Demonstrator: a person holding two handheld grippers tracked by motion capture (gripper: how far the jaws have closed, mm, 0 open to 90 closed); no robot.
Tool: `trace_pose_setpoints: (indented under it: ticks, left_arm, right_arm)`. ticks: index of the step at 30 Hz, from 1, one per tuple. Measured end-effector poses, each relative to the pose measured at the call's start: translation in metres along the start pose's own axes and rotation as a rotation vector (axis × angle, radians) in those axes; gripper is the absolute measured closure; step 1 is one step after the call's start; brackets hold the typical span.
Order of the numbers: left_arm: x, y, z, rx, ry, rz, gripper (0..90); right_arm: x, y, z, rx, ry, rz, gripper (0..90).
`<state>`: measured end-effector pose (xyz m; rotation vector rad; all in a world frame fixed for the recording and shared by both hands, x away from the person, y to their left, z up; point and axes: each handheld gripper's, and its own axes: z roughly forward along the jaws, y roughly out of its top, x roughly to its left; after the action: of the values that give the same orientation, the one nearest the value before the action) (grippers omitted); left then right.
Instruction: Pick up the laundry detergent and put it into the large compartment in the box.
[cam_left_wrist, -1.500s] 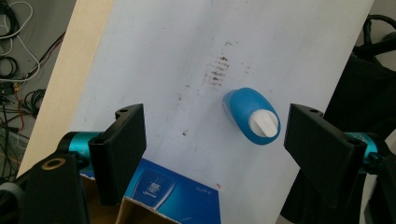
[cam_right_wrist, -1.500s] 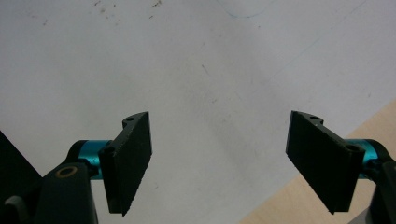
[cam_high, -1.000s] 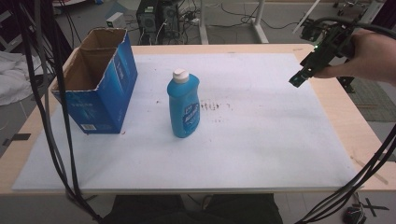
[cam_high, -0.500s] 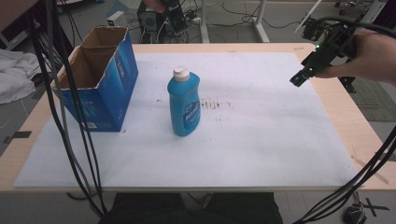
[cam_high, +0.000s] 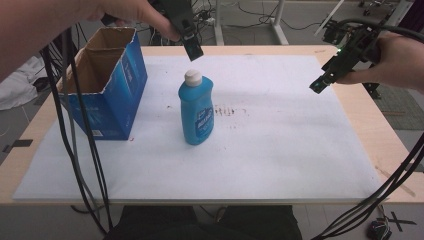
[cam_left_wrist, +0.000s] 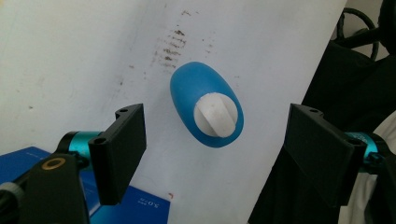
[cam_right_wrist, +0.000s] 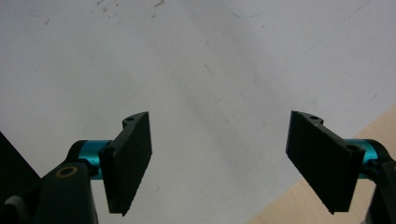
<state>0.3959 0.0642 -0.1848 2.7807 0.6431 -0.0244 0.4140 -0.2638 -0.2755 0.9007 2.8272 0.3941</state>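
A blue dish-soap bottle (cam_high: 196, 110) with a white cap stands upright near the middle of the white sheet (cam_high: 280, 150). My left gripper (cam_high: 192, 47) hangs in the air just above and behind the cap, held by a hand reaching in from the upper left. In the left gripper view I look straight down on the bottle (cam_left_wrist: 206, 105), whose cap lies between the wide-open jaws of my left gripper (cam_left_wrist: 217, 156). My right gripper (cam_high: 320, 86) hovers over the sheet's right edge. In the right gripper view my right gripper (cam_right_wrist: 219, 161) stands open above bare sheet, holding nothing.
An open blue cardboard box (cam_high: 102, 85) stands at the left of the sheet, empty as far as I see. Brown stains (cam_high: 230, 111) mark the sheet right of the bottle. Black cables (cam_high: 80, 145) hang down at the left and trail at the lower right.
The left hand and gripper have come into the high view from the upper left and now hover over the bottle's cap. The right gripper has hardly moved.
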Motion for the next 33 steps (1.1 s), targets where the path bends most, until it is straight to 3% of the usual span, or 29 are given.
trace_pose_setpoints:
  ticks: [18, 33]
  left_arm:
    - [-0.002, -0.016, 0.044, 0.016, -0.013, -0.029, 21.1]
    - [-0.003, -0.017, 0.064, 0.007, -0.007, -0.066, 21.2]
  right_arm:
    - [0.0, 0.001, 0.003, 0.0, 0.006, -0.001, 21.9]
    - [0.0, -0.001, 0.005, 0.001, 0.009, 0.0, 22.0]
